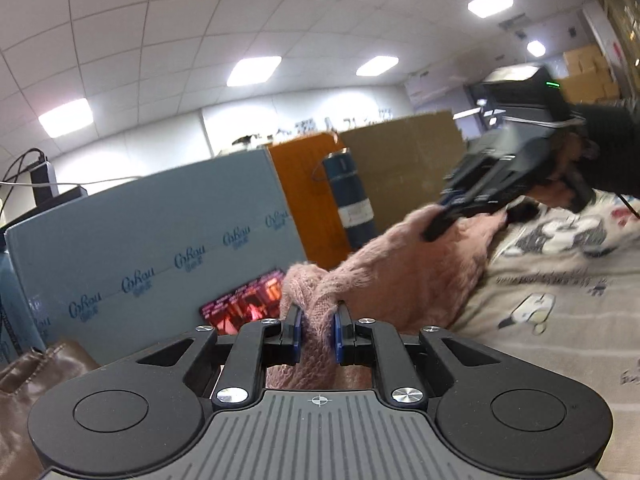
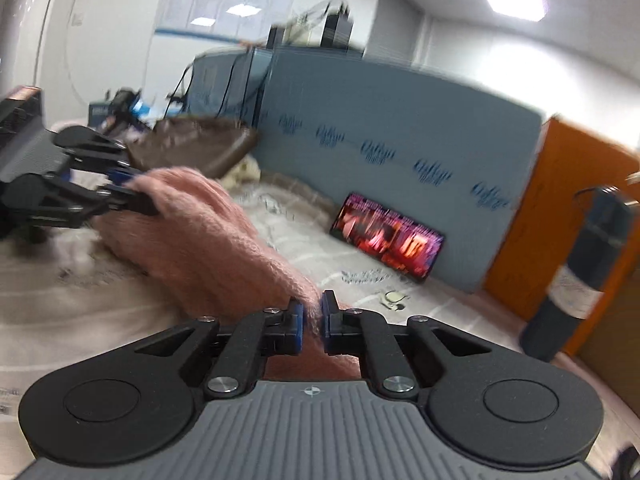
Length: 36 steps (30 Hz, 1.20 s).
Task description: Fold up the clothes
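A fluffy pink knitted garment (image 1: 400, 276) (image 2: 208, 224) is stretched between both grippers above a cream printed bed cover (image 1: 560, 280) (image 2: 320, 248). In the left wrist view my left gripper (image 1: 318, 316) is shut on a bunched end of the knit, which fills the gap between its blue pads. My right gripper (image 2: 312, 312) is shut on the other end, with pink fabric pinched between its pads. Each gripper shows in the other's view: the right gripper (image 1: 440, 220), held by a hand in a dark sleeve, and the left gripper (image 2: 138, 192) at the far end of the garment.
A blue-grey board (image 1: 140, 248) (image 2: 400, 128) stands along the far side, with a lit screen (image 1: 248, 304) (image 2: 388, 240) leaning on it. A brown leather bag (image 1: 24, 376) (image 2: 192, 144) lies at one end. A blue cylinder (image 1: 348, 196) (image 2: 588, 256) stands by an orange cabinet (image 1: 300, 184).
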Tool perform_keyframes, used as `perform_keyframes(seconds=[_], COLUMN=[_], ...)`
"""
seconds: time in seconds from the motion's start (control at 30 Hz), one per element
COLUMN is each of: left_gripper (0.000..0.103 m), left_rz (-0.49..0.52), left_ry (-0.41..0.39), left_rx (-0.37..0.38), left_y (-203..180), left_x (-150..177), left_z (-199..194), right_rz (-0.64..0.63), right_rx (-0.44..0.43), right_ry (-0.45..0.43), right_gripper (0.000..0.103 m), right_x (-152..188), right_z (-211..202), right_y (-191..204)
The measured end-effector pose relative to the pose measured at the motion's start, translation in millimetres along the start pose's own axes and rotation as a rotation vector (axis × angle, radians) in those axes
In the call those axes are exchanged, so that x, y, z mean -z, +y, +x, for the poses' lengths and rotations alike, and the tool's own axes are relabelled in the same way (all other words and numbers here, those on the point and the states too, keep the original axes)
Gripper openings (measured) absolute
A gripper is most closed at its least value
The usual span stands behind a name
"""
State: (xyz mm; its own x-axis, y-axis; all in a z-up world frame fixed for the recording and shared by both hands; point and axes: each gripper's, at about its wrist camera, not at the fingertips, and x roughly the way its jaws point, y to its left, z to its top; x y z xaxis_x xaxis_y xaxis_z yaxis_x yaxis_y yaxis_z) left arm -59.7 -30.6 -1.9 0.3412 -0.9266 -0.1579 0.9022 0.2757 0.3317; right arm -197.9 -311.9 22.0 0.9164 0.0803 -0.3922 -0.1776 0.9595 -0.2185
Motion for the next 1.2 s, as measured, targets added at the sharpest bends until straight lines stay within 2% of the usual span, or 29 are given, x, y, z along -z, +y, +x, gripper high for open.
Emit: perform_keyframes(seconds=[0.1,0.3,0.4,0.53,0.57,0.6,0.63,0.67,0.7,0.73,0.77,0.8,0.83,0.87,0.93,1.03,1.07,1.1,1.2], left_gripper=[0.014,0.014,0.014,0.015,0.020,0.020,0.021,0.026,0.037,0.045,0.063,0.074,0.078,0.082,0.084,0.084,0.085,0.085,0.087], left_rz=[0.002,0.042,0.058,0.081,0.073,0.055,0.024,-0.015,-0.063,-0.116,-0.177,-0.239,-0.302,-0.356,-0.430,-0.399,-0.383,-0.367,-0.313], left_ry=[-0.006,0.060,0.136,0.296,0.331,0.364,0.386,0.384,0.367,0.342,0.303,0.261,0.218,0.189,0.179,0.251,0.275,0.297,0.364], left_rx=[0.051,0.141,0.165,0.200,0.203,0.212,0.226,0.237,0.249,0.256,0.247,0.226,0.204,0.174,0.092,0.009,-0.005,-0.006,-0.024], left_y=[-4,-19,-26,-33,-32,-30,-26,-22,-16,-9,-2,6,14,21,30,26,23,21,14], left_x=[-1,1,7,18,20,22,23,24,23,22,21,20,19,19,20,23,24,25,29], left_z=[-11,-29,-37,-38,-39,-40,-42,-47,-53,-59,-64,-68,-72,-75,-73,-60,-56,-52,-44], right_rz=[0.014,0.173,0.241,0.304,0.313,0.332,0.352,0.378,0.418,0.459,0.499,0.541,0.590,0.649,0.808,1.039,1.089,1.132,1.202], right_rx=[0.059,0.044,0.011,-0.026,-0.026,-0.030,-0.034,-0.031,-0.014,0.015,0.056,0.113,0.200,0.296,0.458,0.651,0.691,0.708,0.686], right_ry=[-0.020,0.009,0.038,0.072,0.068,0.053,0.038,0.017,-0.013,-0.043,-0.071,-0.093,-0.106,-0.114,-0.132,-0.121,-0.107,-0.098,-0.071], right_gripper=[0.008,0.007,0.007,0.008,0.009,0.016,0.036,0.050,0.069,0.072,0.073,0.080,0.086,0.086,0.086,0.084,0.083,0.081,0.057], right_x=[15,39,50,62,64,66,68,69,70,72,75,78,82,86,99,120,125,131,141], right_z=[-37,-65,-69,-67,-69,-73,-77,-82,-89,-95,-102,-108,-113,-118,-127,-132,-131,-128,-118], right_y=[39,73,82,88,88,85,83,78,71,61,52,42,30,17,-11,-46,-53,-60,-72])
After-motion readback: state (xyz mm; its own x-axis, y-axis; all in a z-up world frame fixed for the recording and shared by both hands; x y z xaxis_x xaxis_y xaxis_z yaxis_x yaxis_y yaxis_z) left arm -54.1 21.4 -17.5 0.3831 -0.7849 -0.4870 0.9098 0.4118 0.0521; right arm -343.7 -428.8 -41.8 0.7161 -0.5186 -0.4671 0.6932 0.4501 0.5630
